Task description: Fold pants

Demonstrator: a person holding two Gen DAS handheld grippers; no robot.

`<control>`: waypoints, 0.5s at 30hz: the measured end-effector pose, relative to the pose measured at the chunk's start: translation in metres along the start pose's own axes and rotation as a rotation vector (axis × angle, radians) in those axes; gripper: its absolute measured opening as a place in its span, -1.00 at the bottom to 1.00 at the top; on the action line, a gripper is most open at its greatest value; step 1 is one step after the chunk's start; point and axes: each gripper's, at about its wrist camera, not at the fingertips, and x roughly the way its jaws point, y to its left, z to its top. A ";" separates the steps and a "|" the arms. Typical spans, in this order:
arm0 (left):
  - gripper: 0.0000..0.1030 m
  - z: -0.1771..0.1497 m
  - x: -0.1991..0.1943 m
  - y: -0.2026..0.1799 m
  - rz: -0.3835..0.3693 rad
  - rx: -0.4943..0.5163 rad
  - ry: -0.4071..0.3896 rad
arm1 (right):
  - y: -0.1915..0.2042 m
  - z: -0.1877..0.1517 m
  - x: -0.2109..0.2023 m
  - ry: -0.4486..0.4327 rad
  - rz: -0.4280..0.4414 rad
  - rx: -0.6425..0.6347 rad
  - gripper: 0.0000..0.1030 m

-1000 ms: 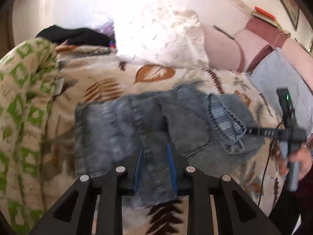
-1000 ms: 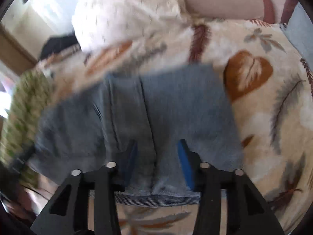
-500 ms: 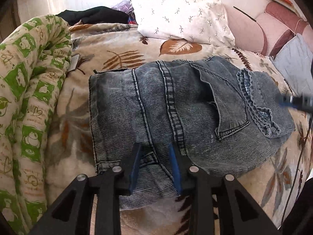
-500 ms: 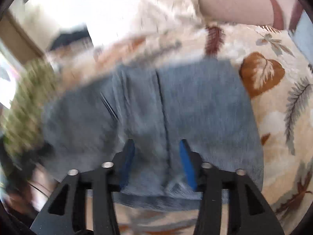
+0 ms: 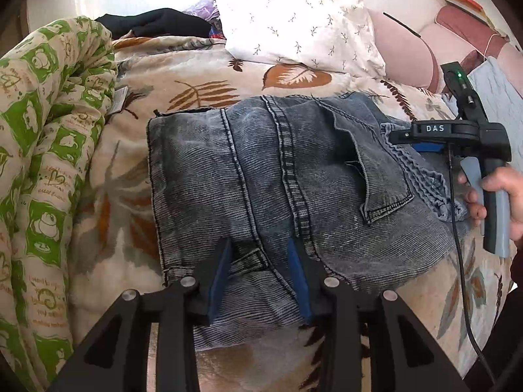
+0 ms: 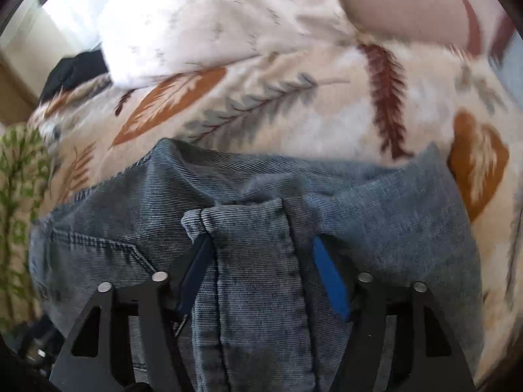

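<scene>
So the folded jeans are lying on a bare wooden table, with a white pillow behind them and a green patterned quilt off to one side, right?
Not quite: the jeans lie on a bed, on a cream blanket printed with leaves and feathers, not on a bare wooden table. The left wrist view shows this best. The rest holds: the white pillow sits behind them and the green patterned quilt is bunched up to one side.

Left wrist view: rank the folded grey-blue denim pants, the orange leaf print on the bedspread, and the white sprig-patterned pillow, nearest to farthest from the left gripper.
1. Folded grey-blue denim pants, right at the left gripper.
2. Orange leaf print, beyond the pants.
3. White sprig-patterned pillow, farthest back.
</scene>
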 end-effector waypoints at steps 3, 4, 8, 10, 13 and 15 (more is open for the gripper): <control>-0.23 0.001 -0.002 0.003 -0.011 -0.029 0.004 | -0.006 0.003 -0.013 0.038 0.057 0.011 0.27; -0.23 0.001 -0.003 0.003 -0.009 -0.036 0.005 | -0.011 0.001 -0.025 0.027 0.106 0.030 0.27; -0.19 0.002 -0.016 0.001 0.003 -0.043 -0.018 | -0.031 -0.025 -0.075 -0.024 0.159 0.042 0.30; -0.11 0.002 -0.021 -0.001 0.010 -0.043 -0.028 | -0.032 -0.042 -0.088 -0.032 0.134 0.010 0.40; -0.07 -0.001 -0.019 -0.001 0.036 -0.039 -0.015 | -0.025 -0.067 -0.080 -0.001 0.049 -0.018 0.40; -0.04 -0.006 -0.008 -0.003 0.050 -0.012 0.017 | -0.025 -0.089 -0.059 0.068 0.029 -0.025 0.41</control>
